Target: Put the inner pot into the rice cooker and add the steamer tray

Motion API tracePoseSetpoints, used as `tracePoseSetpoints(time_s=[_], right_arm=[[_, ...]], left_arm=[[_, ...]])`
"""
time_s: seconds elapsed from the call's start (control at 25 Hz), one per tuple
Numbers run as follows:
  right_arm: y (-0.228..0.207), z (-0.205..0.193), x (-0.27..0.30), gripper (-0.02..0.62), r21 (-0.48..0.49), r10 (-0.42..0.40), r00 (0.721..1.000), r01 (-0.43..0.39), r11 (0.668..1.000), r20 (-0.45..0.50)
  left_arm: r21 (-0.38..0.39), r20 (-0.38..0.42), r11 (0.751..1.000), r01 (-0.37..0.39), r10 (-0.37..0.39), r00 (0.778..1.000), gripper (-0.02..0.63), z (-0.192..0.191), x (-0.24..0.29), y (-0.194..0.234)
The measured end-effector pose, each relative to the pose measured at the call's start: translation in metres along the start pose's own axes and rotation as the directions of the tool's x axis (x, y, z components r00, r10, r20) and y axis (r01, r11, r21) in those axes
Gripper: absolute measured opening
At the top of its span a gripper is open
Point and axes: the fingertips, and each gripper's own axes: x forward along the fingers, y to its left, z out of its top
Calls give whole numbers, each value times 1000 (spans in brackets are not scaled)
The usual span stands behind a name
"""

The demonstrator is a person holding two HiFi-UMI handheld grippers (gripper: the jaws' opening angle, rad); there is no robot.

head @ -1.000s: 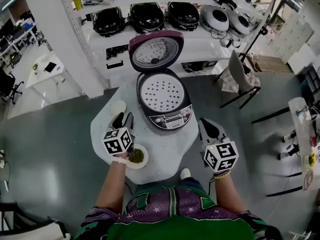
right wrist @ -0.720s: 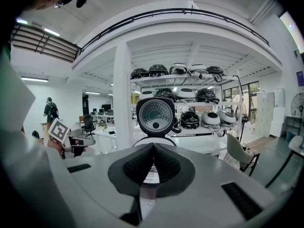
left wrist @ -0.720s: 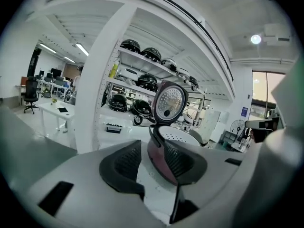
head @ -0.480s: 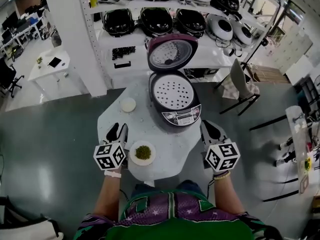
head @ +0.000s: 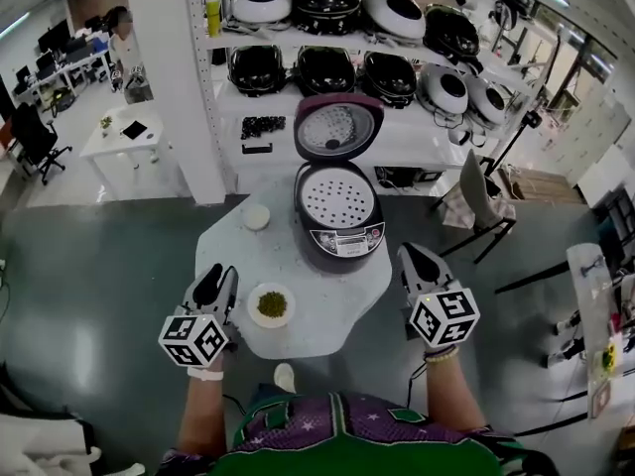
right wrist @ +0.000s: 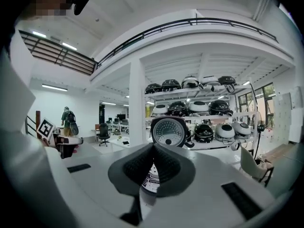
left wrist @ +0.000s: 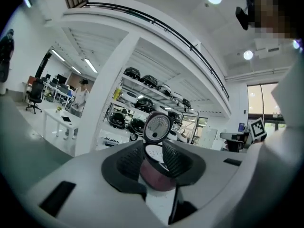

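Head view, both hands drawn back from the work. The rice cooker (head: 342,238) stands open at 12 o'clock on the table (head: 238,261), its lid (head: 337,127) raised. The perforated steamer tray (head: 337,198) lies in its mouth, and I judge that the inner pot sits beneath it, though the tray hides it.

My left gripper (head: 216,286) hangs off the table's edge at 8 o'clock of the cooker. Its fingers (left wrist: 176,161) stand partly apart and have just been closing, with nothing between them. My right gripper (head: 417,261) is at 4 o'clock of the cooker, its fingers (right wrist: 166,167) closed together and holding nothing.

Hazards from here:
- The bowl of green grains (head: 271,305) lies at 3 o'clock of my left gripper, near the table's front edge — a careless sweep inward would tip it or push it off.
- Whether the tray sits level I cannot tell. If it is tilted, the lid may bind on it when lowered.
- The small dish (head: 256,216) at 9 o'clock of the cooker is well apart from both hands — little risk there.
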Motion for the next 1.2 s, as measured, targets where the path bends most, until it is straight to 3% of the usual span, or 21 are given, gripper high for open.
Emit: tracePoseSetpoints(time_s=[0.12,0.28,0.48,0.6,0.8,0.92,1.08,1.2], right_arm=[[-25,15,-39,6,3,-17,998,17,1000,52],[-55,26,-88,6,8,-38,993,37,999,114],[-93,40,-153,6,36,-65,980,60,998,186],[-104,47,-190,6,39,-59,975,52,998,216],[-95,39,-238,6,33,5,975,-12,999,222],[-80,29,-257,6,10,57,975,-60,998,213],[-62,18,-281,6,1,111,969,-114,993,220],[-53,10,-300,6,-1,123,965,-126,992,232]], left_arm=[[-25,36,999,43,-42,998,147,8,-18,-34],[26,72,998,57,-59,996,129,15,-44,-83],[25,141,996,88,-90,986,106,22,-75,-142],[94,161,994,49,-64,985,101,28,-97,-175],[204,198,978,-54,13,980,66,28,-137,-224],[226,211,968,-107,59,976,40,16,-156,-244],[183,185,981,-71,36,982,21,-8,-176,-270],[205,175,976,-68,31,984,21,-23,-192,-287]])
